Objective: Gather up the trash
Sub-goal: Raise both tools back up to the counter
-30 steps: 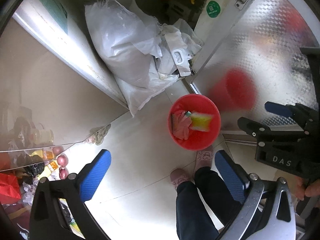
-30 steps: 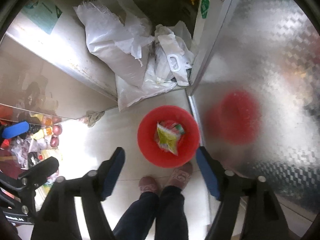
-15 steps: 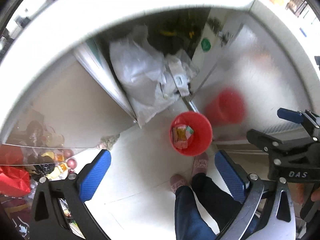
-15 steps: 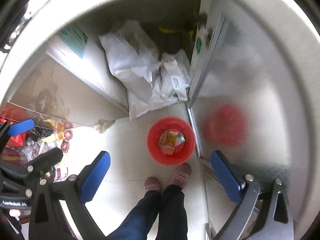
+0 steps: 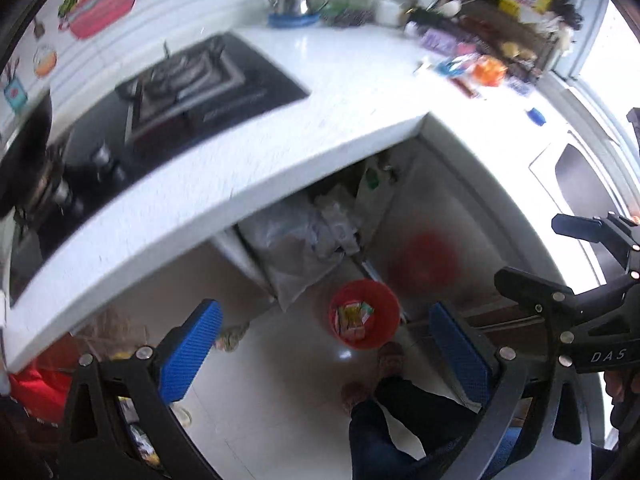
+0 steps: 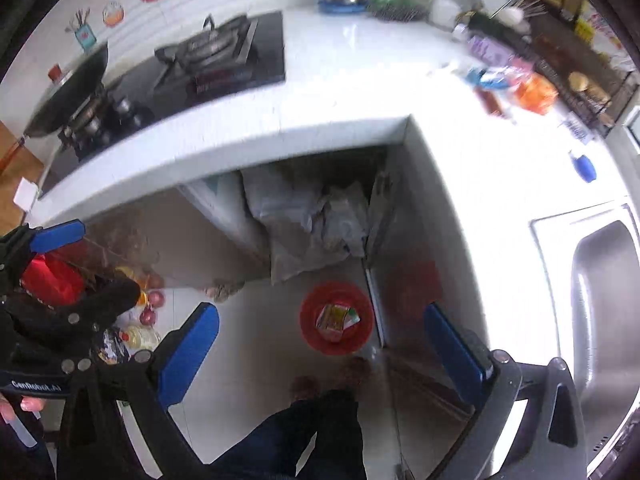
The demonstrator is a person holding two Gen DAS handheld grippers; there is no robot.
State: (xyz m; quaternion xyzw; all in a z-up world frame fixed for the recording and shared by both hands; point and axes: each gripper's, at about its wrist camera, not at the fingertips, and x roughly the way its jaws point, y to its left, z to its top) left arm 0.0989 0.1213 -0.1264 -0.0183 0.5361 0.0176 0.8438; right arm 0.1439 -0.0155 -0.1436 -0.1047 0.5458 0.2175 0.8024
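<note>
Trash (image 5: 352, 318) lies as wrappers in the red bin (image 5: 386, 330) on the floor, right by my feet and against the open cabinet door. From the left wrist, my left gripper (image 5: 326, 354) has its jaws spread wide with nothing between them. More wrappers (image 5: 476, 70) sit loose at the far end of the worktop (image 5: 352, 92), blurred; if I reach for them fast I may nudge the nearby bottles or sweep one off the edge.

From the right wrist, my right gripper (image 6: 322, 354) has just been opening its jaws, which stand wide and empty. The bin's contents (image 6: 336, 318) sit low inside, so they look safely dropped. The risk here is my foot clipping the bin, or a thin wrapper sliding between wide pads (image 6: 192, 350) when I try pinching it on the smooth worktop beside the sink (image 6: 600, 288).
</note>
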